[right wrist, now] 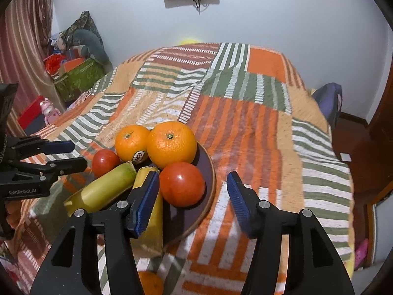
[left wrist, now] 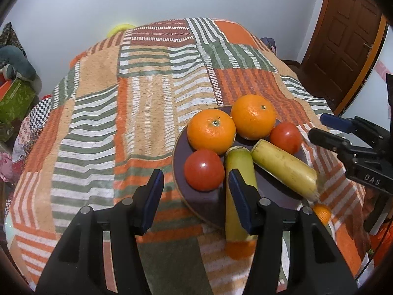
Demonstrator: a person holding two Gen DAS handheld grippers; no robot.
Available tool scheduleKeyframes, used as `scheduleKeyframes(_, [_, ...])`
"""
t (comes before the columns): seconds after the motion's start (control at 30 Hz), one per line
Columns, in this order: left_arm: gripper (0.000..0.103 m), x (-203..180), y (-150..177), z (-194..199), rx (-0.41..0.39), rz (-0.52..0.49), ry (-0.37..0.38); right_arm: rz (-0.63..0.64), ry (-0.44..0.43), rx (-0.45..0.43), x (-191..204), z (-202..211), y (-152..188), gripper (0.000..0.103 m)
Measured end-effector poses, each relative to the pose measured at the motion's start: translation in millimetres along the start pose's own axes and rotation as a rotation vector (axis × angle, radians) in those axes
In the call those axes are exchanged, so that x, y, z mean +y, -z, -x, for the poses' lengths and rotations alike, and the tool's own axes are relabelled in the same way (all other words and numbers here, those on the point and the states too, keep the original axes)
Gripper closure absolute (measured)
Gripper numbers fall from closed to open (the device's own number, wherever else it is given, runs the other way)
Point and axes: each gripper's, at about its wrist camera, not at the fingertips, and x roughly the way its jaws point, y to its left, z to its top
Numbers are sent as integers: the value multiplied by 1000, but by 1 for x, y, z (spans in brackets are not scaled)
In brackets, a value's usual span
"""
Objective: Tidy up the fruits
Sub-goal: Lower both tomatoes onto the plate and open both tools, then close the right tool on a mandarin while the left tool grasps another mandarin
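On the striped patchwork blanket (left wrist: pixel 147 113) sits a dark round plate (left wrist: pixel 180 147) carrying two oranges, two tomatoes and two bananas, and the coming move seems to turn on how that load lies relative to each gripper. The left gripper (left wrist: pixel 195 186) hovers over the plate's near-left rim with its jaws spread and nothing between them; the near tomato (left wrist: pixel 203 169) lies just ahead of the gap, and the greener banana (left wrist: pixel 239 196) runs its long axis almost straight toward this gripper, passing beside the right-hand finger and jutting off the plate's near edge. The right gripper (right wrist: pixel 192 189) is likewise open and empty, and from its own view the other tomato (right wrist: pixel 182 184) sits squarely in line between the fingers, close ahead, while the yellower banana (right wrist: pixel 149 211) passes under its left finger. The sticker-bearing orange (right wrist: pixel 132 142) and the larger orange (right wrist: pixel 172 143) rest touching at the far side of the plate, farther from both grippers. A further orange (right wrist: pixel 149 282) lies off the plate on the blanket, low at the frame's bottom (partly hidden by the gripper body). By my reading, each hand is best placed for the tomato on its own side, and the overhanging banana looks the likeliest to roll or tip off if nudged.
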Motion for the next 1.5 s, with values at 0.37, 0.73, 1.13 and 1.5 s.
scheduleKeyframes(0.37, [46,-11,13,46,-25,-14,0,29,11,-42,16,43,4,49])
scheduleKeyframes(0.73, [43,-40,30,56,13,-32,29,29,-33,0,32,56,29,49])
scheduleKeyframes(1.13, [40,-65,52,30,126,-69,53,23,-43,59,35,54,62,49])
scheduleKeyframes(1.5, [65,-57,67,3,218,-113,53,16,-75,108,32,34,78,50])
